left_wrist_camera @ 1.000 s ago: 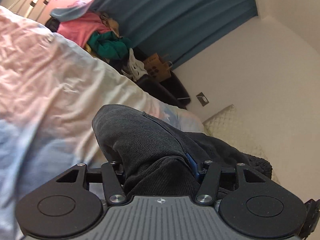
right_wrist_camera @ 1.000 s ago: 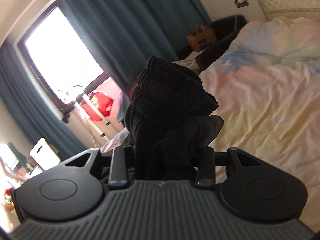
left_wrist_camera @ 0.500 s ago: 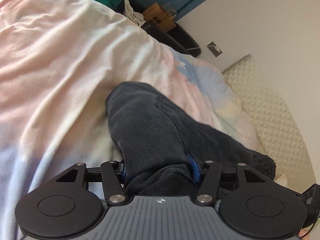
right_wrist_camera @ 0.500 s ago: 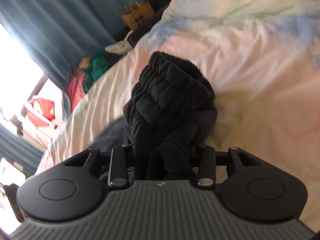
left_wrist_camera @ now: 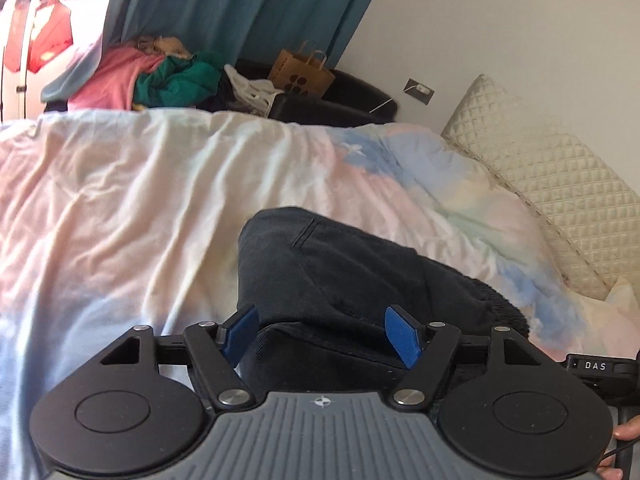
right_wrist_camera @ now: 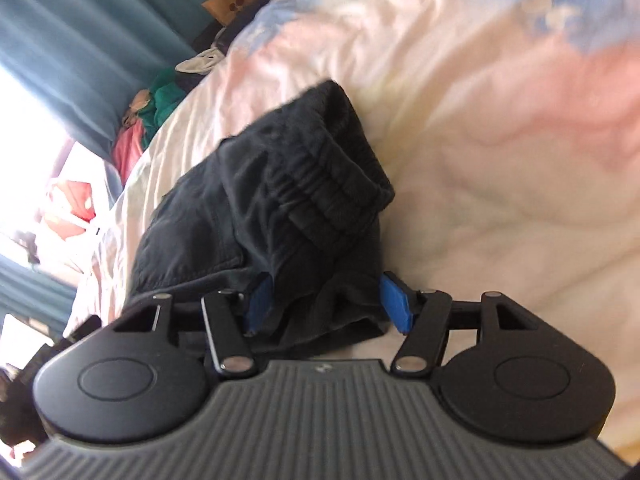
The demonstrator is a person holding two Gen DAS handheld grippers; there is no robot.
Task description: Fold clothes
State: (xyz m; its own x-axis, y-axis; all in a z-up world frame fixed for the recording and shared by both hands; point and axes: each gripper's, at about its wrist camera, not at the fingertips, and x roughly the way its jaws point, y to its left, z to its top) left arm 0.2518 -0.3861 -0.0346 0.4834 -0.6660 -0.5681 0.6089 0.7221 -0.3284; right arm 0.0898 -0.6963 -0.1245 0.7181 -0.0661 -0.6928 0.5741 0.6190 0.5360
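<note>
Left tongs (left_wrist_camera: 321, 336) and right tongs (right_wrist_camera: 328, 304) just opening, both spread; dark trousers (right_wrist_camera: 272, 208) between pads, lying on bed (left_wrist_camera: 120, 208) at 12 o'clock.

We see dark charcoal corduroy trousers (left_wrist_camera: 332, 280) bunched in a folded heap at lower centre of both views, ribbed elastic waistband (right_wrist_camera: 336, 192) uppermost, lying on the bed.

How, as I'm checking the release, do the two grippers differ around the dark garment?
Left gripper: jaws wider, a gap beside the dark garment. Right gripper: cloth fills its narrower gap. Left faces smooth cloth, right the ribbed waistband. Both have just been opening, garment between.
</note>
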